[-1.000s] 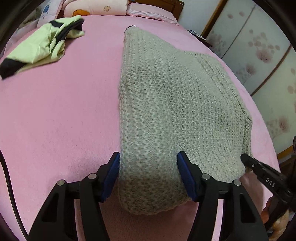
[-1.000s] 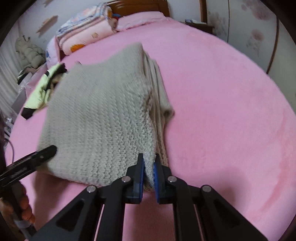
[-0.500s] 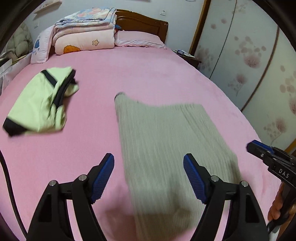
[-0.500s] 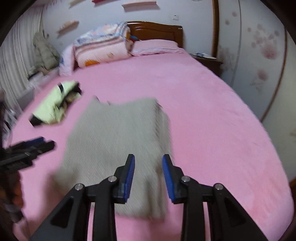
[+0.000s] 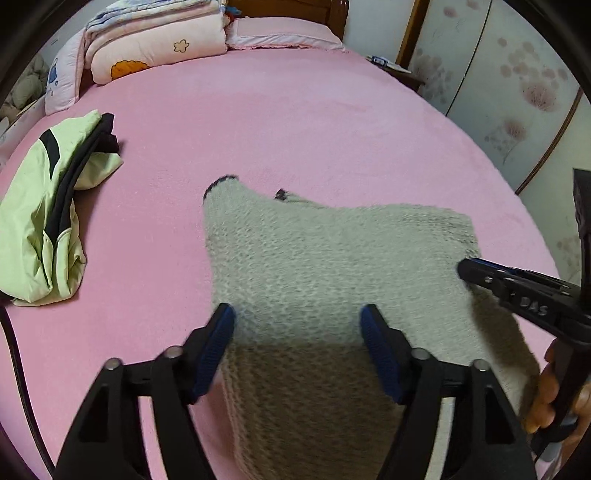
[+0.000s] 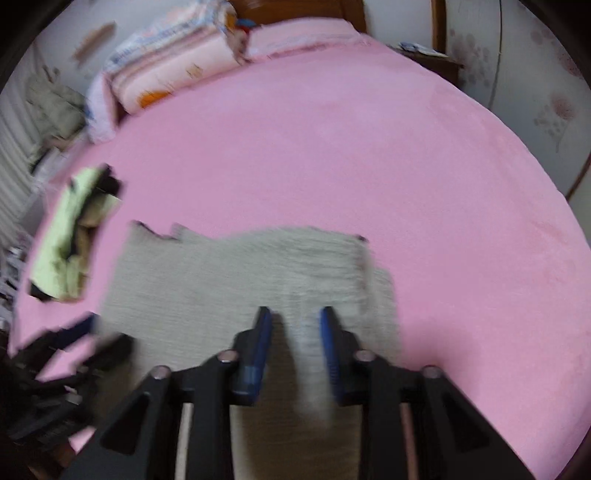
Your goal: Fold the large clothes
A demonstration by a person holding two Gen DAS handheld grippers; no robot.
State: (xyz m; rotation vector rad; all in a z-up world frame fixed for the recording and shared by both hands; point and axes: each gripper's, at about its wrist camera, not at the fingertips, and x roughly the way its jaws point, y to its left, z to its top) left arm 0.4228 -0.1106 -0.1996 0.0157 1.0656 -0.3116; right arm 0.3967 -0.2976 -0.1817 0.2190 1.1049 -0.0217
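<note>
A grey knitted sweater [image 5: 314, 266] lies folded and flat on the pink bed [image 5: 295, 129]. My left gripper [image 5: 297, 314] hovers over its near part, jaws wide open, nothing between the pads. The right gripper [image 6: 295, 314] hangs above the sweater's [image 6: 221, 280] near right part; its jaws stand a little apart and are closing, with no cloth pinched. In the left wrist view the right gripper [image 5: 465, 267] reaches in from the right edge, held by a hand [image 5: 546, 391]. The right wrist view is blurred by motion; the left gripper [image 6: 110, 343] shows at lower left.
A crumpled light-green and black jacket [image 5: 44, 229] lies on the bed's left side. Folded quilts [image 5: 147, 40] and a pink pillow [image 5: 280, 35] sit at the headboard. A nightstand [image 5: 399, 70] and flowered wardrobe doors [image 5: 517, 92] stand to the right.
The right gripper let go of the sweater's near edge. Both grippers pulled back and up. The sweater dropped flat onto the bed.
</note>
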